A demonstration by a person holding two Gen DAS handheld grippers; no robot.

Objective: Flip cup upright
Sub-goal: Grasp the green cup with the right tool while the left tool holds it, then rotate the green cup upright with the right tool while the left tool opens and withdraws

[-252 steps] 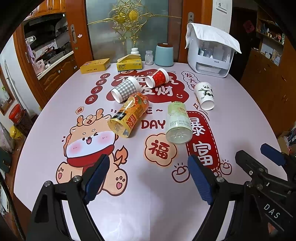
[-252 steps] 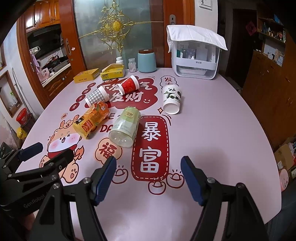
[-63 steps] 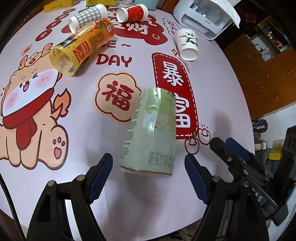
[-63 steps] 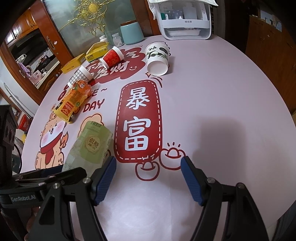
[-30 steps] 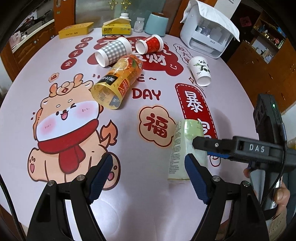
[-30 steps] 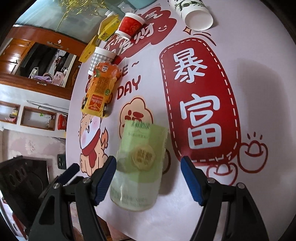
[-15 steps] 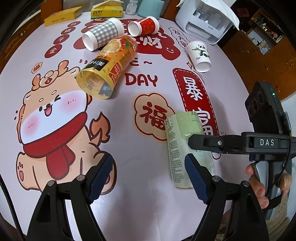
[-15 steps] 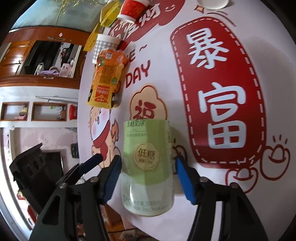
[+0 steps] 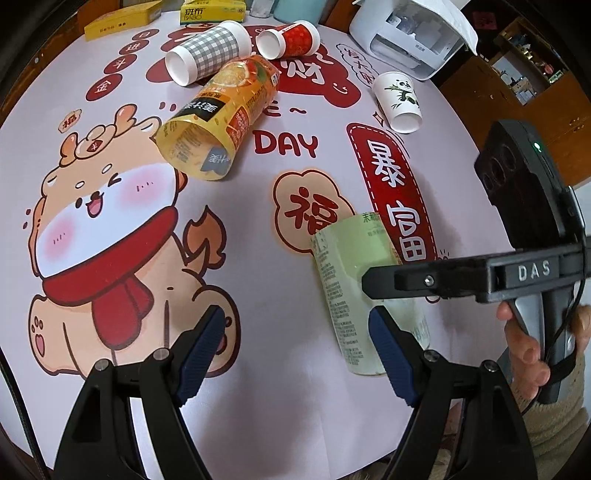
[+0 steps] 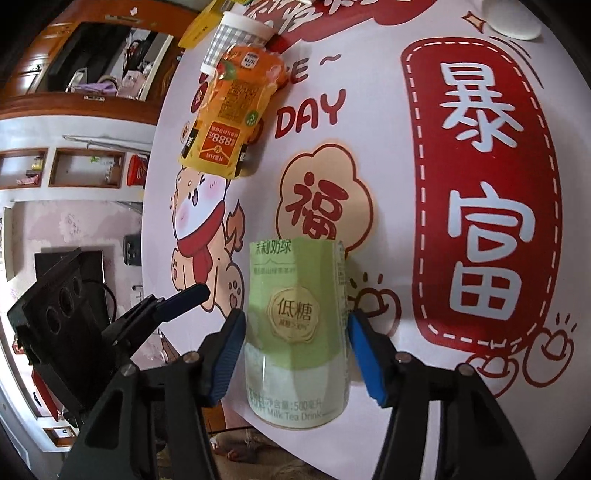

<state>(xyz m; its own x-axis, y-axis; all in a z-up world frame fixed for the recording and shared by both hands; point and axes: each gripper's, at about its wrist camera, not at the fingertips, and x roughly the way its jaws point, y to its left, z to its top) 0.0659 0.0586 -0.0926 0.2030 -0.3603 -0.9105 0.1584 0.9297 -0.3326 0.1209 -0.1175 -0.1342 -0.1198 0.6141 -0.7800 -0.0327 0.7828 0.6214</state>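
Right gripper (image 10: 295, 354): blue fingers (image 10: 226, 356) sat against both sides of the green cup (image 10: 297, 332), closed on its lower half. In the right wrist view the cup filled the lower centre of the frame, label text reading upright, its far end overlapping the printed cloud motif on the tabletop (image 10: 388, 129). Whether the cup rested on the tabletop or was lifted could not be told.

In the left wrist view the same green cup (image 9: 354, 291) sat at lower right of centre, with 1 black finger of the right gripper (image 9: 384, 282) crossing its front. The person's right hand (image 9: 532, 343) held the handle at the right edge of the frame.

Left gripper (image 9: 293, 360): fingers spread wide apart, nothing between them, at the bottom of the frame. Its right-side finger overlapped the cup's lower edge in the picture; contact could not be confirmed.

Other items, all lying on their sides on the tabletop:
- orange cup (image 9: 218, 125), upper centre-left, open end toward the camera
- checked cup (image 9: 207, 51), just behind it at the top
- red cup (image 9: 288, 38), top centre
- panda cup (image 9: 399, 101), upper right

A white appliance (image 9: 410, 33) stood at the top right.
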